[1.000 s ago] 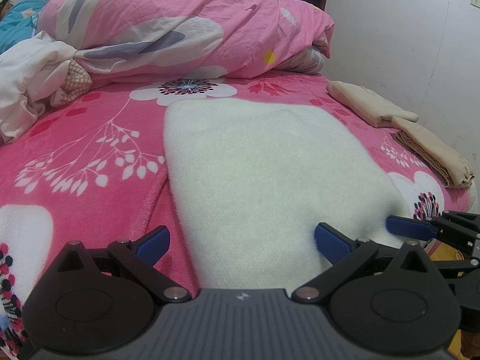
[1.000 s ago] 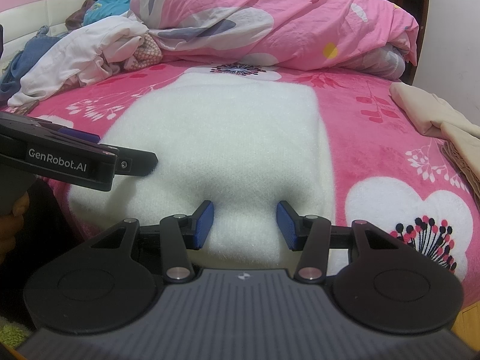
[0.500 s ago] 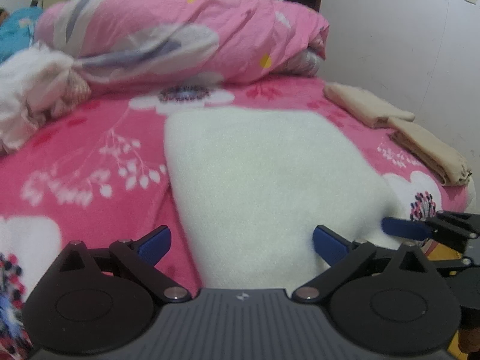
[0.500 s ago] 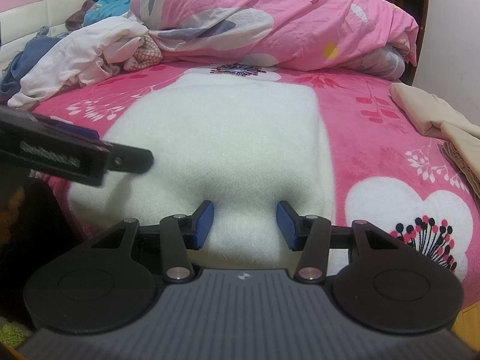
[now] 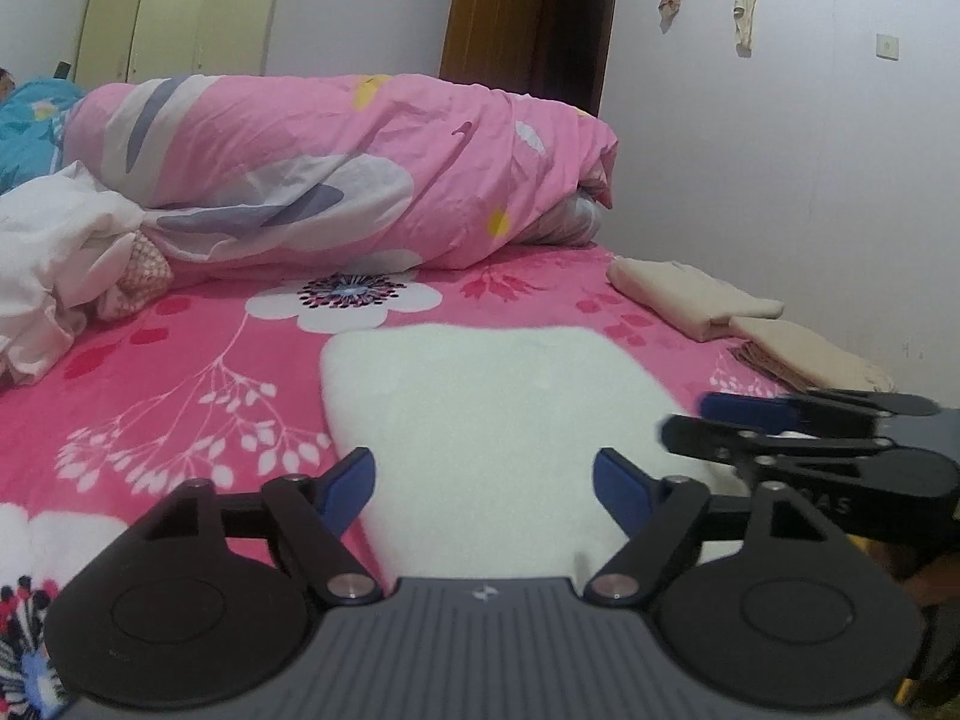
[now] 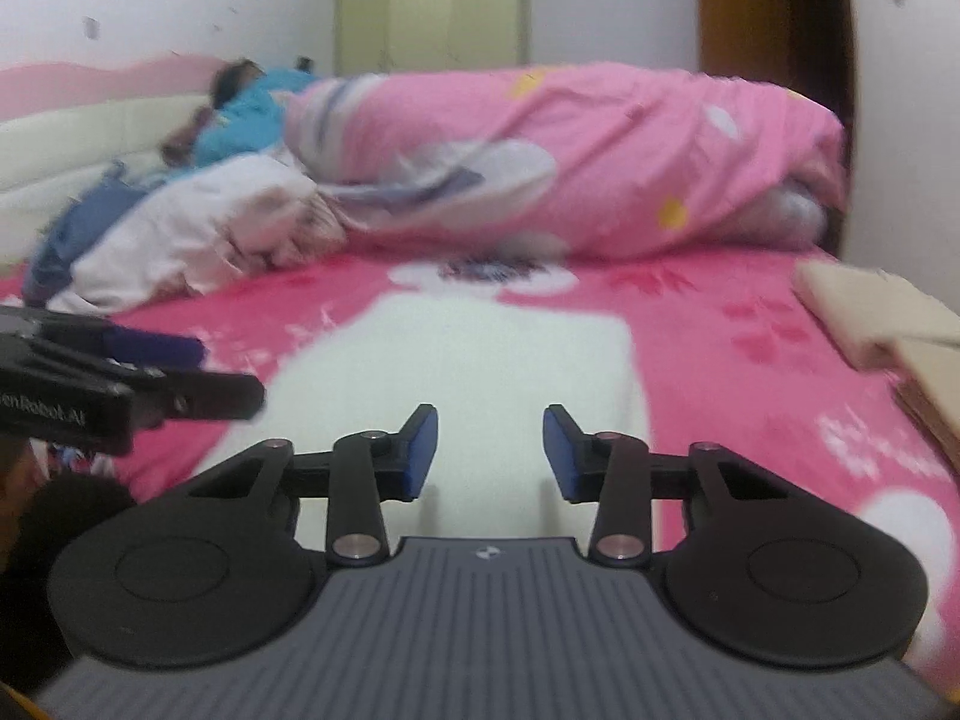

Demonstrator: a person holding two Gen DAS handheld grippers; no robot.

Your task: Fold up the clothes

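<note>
A white fluffy garment [image 5: 492,414] [image 6: 468,378] lies folded flat on the pink flowered bed, its near edge at the bed's front. My left gripper [image 5: 483,489] hangs open just above that near edge, with nothing between its blue pads. My right gripper [image 6: 489,453] is open too, over the garment's near edge and empty. Each gripper shows in the other's view: the right gripper [image 5: 798,438] at the right, the left gripper [image 6: 120,384] at the left.
A rolled pink duvet [image 5: 360,174] lies across the back of the bed. A heap of white and patterned clothes [image 5: 66,264] sits at the left. Folded beige clothes [image 5: 720,312] rest at the right edge. A person in blue [image 6: 240,108] lies by the headboard. A doorway [image 5: 564,30] stands behind.
Both grippers have lifted and tilted upward, so more wall and door show. The right view is now blurred with motion. Both stay open; the white garment has not moved.
</note>
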